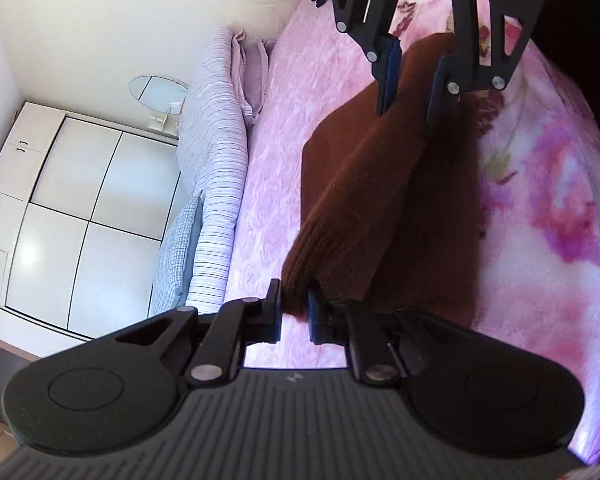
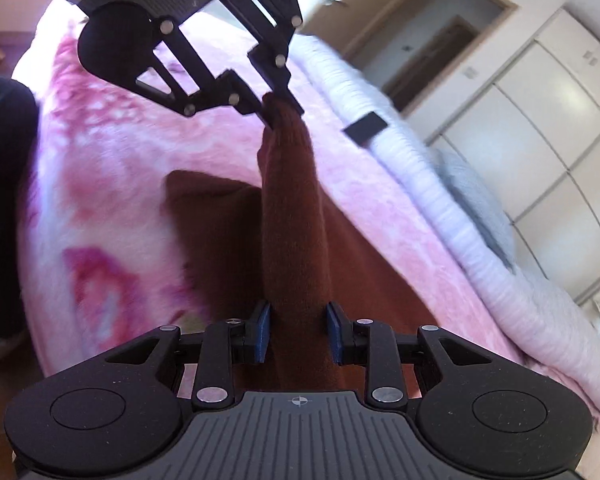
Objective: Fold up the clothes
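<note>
1. Left gripper (image 1: 294,312) sits at the bottom centre of the left wrist view, its two fingers clenched on one end of the brown knit garment (image 1: 364,200).
2. Left of it in that view, white wardrobe doors (image 1: 92,208) fill the lower left, and a striped quilt (image 1: 220,168) runs up the frame beside them, with a checked pillow (image 1: 180,256) against its lower part.
3. At the centre, the garment rises in a raised ridge from the left gripper toward the top, with the rest lying flat on the pink floral blanket (image 1: 548,200).
4. At the upper right of centre, the right gripper (image 1: 410,92) comes down from the top edge, its blue-padded fingers on either side of the ridge's far end.
5. In the right wrist view, the right gripper (image 2: 298,332) is at the bottom centre, its pads pressed against both sides of a thick fold of the garment (image 2: 296,240), grasping it.
6. That fold stretches up the middle to the left gripper (image 2: 284,110) at the upper centre, which pinches its tip.
7. Right of this lie the pink blanket (image 2: 120,184), the pale quilt (image 2: 440,184) and the wardrobe (image 2: 540,128).
</note>
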Action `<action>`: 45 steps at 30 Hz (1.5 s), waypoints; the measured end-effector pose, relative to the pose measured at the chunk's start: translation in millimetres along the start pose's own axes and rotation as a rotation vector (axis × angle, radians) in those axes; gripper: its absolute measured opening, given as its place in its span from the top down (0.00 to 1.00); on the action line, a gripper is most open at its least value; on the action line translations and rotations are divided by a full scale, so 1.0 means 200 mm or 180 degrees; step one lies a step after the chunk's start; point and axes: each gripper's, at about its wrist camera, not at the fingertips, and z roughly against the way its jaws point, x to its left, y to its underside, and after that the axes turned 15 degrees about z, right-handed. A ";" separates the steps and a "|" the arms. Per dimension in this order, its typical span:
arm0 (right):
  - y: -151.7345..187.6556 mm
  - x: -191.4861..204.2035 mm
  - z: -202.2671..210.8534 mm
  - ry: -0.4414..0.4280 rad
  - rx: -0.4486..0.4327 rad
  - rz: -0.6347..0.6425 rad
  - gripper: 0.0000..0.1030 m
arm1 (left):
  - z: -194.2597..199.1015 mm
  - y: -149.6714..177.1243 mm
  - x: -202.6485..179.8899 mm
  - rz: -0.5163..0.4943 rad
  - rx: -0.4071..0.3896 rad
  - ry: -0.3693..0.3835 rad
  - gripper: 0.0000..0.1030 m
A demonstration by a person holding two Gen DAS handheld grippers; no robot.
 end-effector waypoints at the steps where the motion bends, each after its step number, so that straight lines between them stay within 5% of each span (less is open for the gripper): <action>1: 0.00 0.00 -0.01 -0.0015 0.0025 0.0001 0.72 | -0.02 0.03 -0.05 -0.0072 0.0072 0.0091 0.90; 7: 0.02 0.13 -0.01 0.0001 0.0178 0.0447 0.72 | -0.02 0.20 -0.28 -0.0319 0.0330 0.0348 0.92; 10: 0.05 0.14 0.00 0.0197 0.0288 0.0530 0.21 | 0.00 0.22 -0.28 -0.0132 0.0364 0.0410 0.93; 11: 0.06 0.14 0.00 0.0242 0.0304 0.0550 0.19 | 0.00 0.23 -0.29 -0.0121 0.0377 0.0413 0.94; 22: 0.09 -0.06 0.03 0.0150 0.0233 0.0112 0.24 | -0.08 0.18 -0.23 -0.0091 0.0443 0.0442 0.96; 24: 0.08 -0.04 0.01 0.0116 0.0251 0.0190 0.32 | -0.08 0.19 -0.22 -0.0081 0.0450 0.0436 0.96; 26: 0.08 0.00 -0.01 0.0083 0.0288 0.0276 0.58 | -0.09 0.19 -0.21 -0.0060 0.0477 0.0378 0.97; 29: 0.07 0.06 -0.06 0.0202 0.0310 0.0310 0.62 | -0.14 0.19 -0.18 0.0078 0.0553 0.0273 0.97; 40: 0.13 0.05 0.10 0.0041 0.0445 -0.0052 0.61 | -0.07 0.22 -0.08 0.0630 0.0891 0.0395 0.94; 42: 0.15 0.06 0.14 0.0048 0.0478 -0.0083 0.45 | -0.05 0.21 -0.09 0.0680 0.0922 0.0393 0.93; 45: 0.18 0.07 0.20 0.0060 0.0528 -0.0129 0.38 | -0.02 0.21 -0.11 0.0702 0.0933 0.0382 0.92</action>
